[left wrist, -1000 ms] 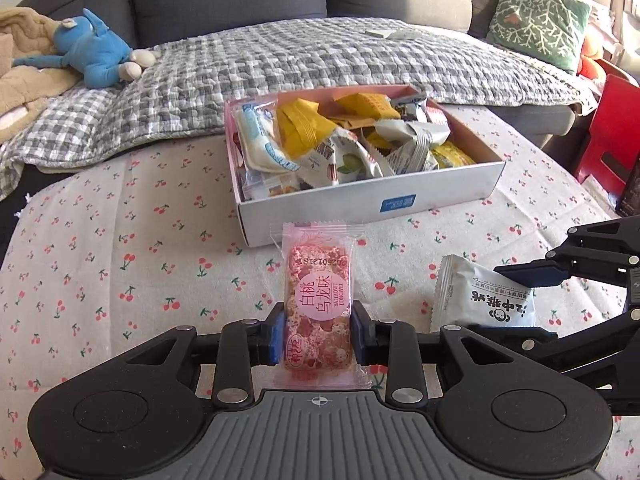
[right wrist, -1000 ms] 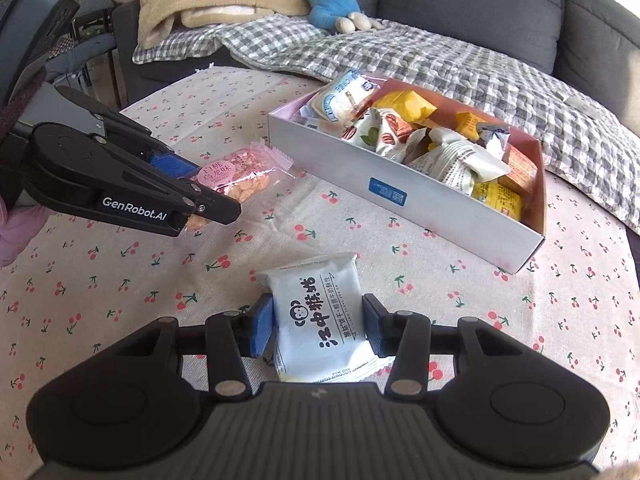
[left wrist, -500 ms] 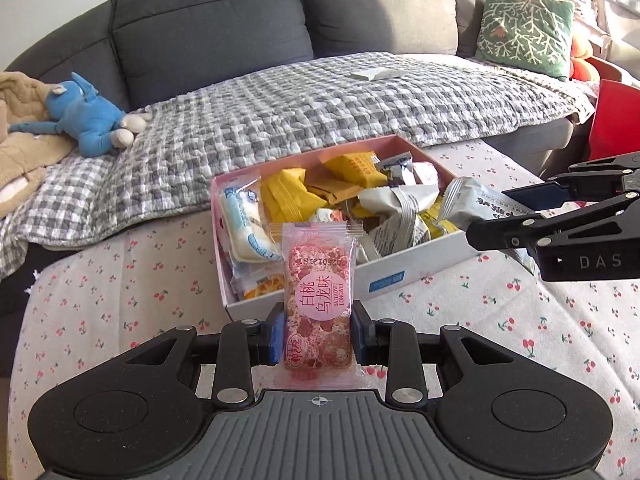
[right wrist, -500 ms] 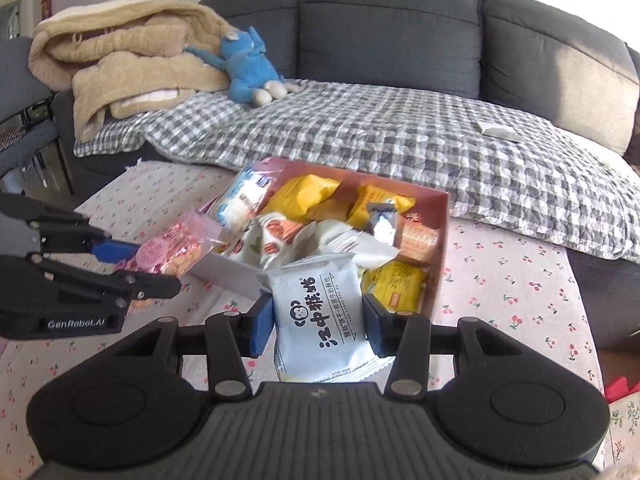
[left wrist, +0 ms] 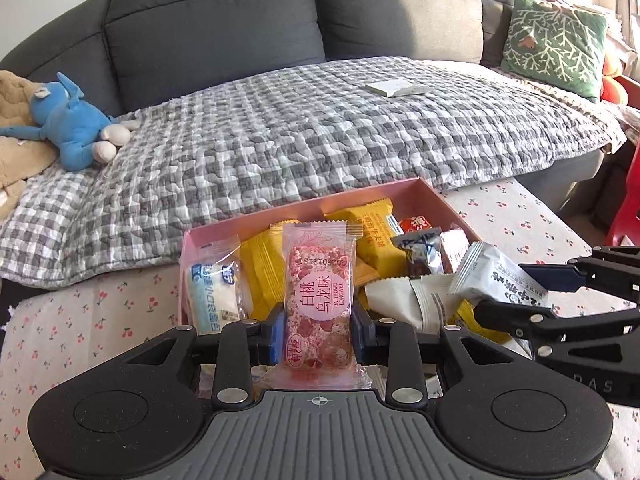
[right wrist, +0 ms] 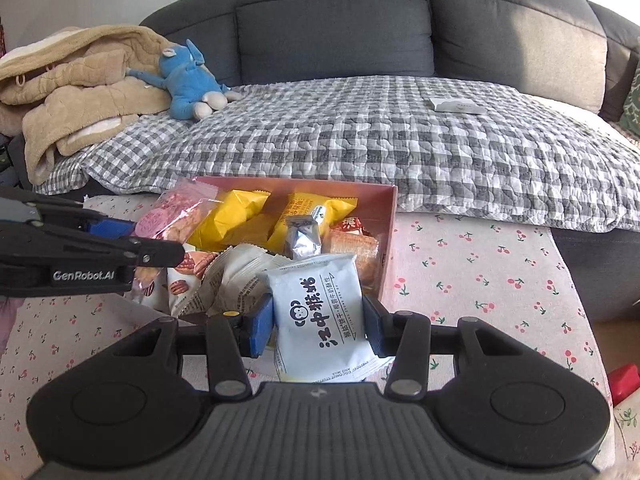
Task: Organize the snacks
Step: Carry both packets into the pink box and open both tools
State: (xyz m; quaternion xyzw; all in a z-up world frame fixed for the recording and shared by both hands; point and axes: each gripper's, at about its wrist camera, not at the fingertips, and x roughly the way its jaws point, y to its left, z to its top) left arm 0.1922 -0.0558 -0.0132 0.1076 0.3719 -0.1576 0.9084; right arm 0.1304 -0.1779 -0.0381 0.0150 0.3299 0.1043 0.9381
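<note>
The left gripper [left wrist: 318, 330] has its blue pads pressed against the sides of a pink snack bar packet [left wrist: 319, 300], held upright with the clear crimped top standing above the fingers. The right gripper [right wrist: 319, 326] is likewise clamped on a pale blue-white biscuit packet [right wrist: 320, 316] printed with a little monkey face and bold dark characters. Neither pair of jaws is wide; each is closed only as far as its packet allows.

Both packets hang over the near edge of the pink-lined snack box [left wrist: 440, 200], the pink one toward its left half, the white one toward its right. From the right wrist view the left gripper's fingers reach in from the side with the pink packet poking out beyond them, above the pile.

I'd judge the job nearly finished: the box is already heaped with yellow packets [left wrist: 374, 236], a silver-wrapped sweet [right wrist: 303, 238], a pecan pouch [right wrist: 188, 276] and a long white-and-blue bar [left wrist: 214, 292] against the left wall. On the cherry-print tablecloth [right wrist: 480, 280] I can see no other loose snacks, though the gripper bodies hide the near part. What looks left is to lower and let go of these two.

The pink packet is glossy and see-through, showing a chunky pink-and-white bar inside; the white one is puffy and opaque.
</note>
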